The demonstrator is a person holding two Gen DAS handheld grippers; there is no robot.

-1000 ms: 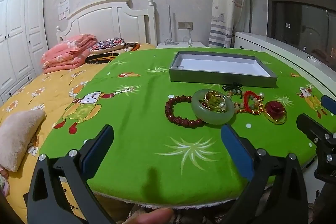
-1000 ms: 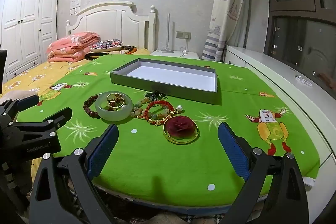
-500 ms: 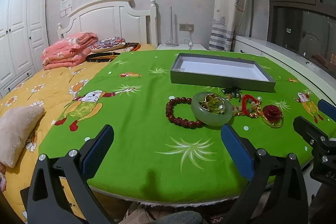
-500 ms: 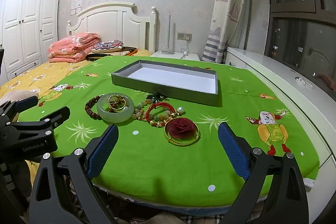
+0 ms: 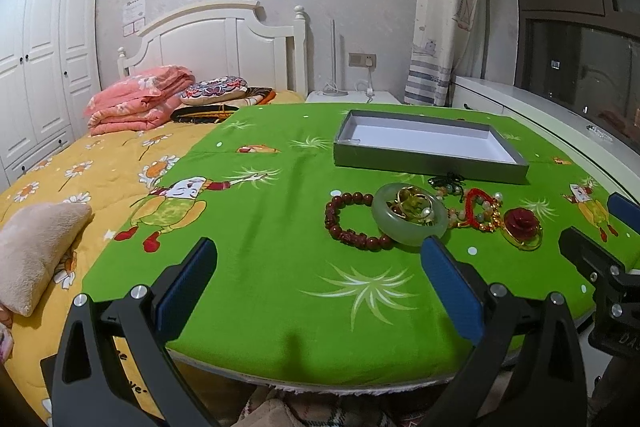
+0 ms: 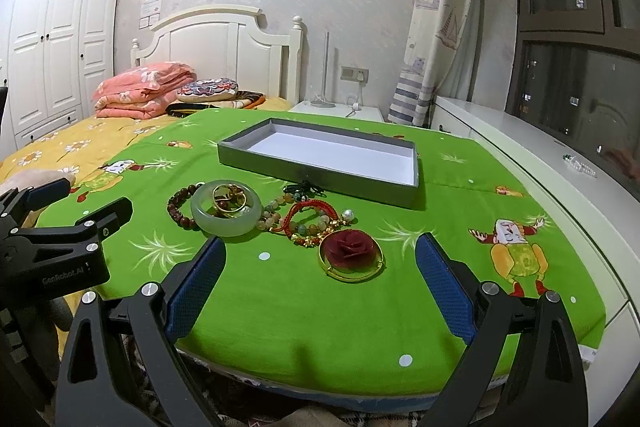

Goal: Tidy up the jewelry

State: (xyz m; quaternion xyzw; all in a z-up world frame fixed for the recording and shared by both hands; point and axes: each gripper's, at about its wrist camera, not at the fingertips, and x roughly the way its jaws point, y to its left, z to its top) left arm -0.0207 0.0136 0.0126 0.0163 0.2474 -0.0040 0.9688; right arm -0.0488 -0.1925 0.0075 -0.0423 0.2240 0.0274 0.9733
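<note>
A pile of jewelry lies on the green cloth: a pale green jade bangle with gold rings inside it, a dark red bead bracelet, a red cord bracelet with beads, and a red rose brooch in a gold ring. An empty grey tray sits behind them. My left gripper is open and empty, short of the bangle. My right gripper is open and empty, with the brooch between its fingers' line.
The green cloth covers a round table by a bed with a yellow quilt, pink folded blanket and beige pillow. A white window ledge runs along the right. A curtain hangs behind.
Both grippers have drifted slightly forward toward the jewelry; the views have tilted up a little. Nothing on the table has moved.
</note>
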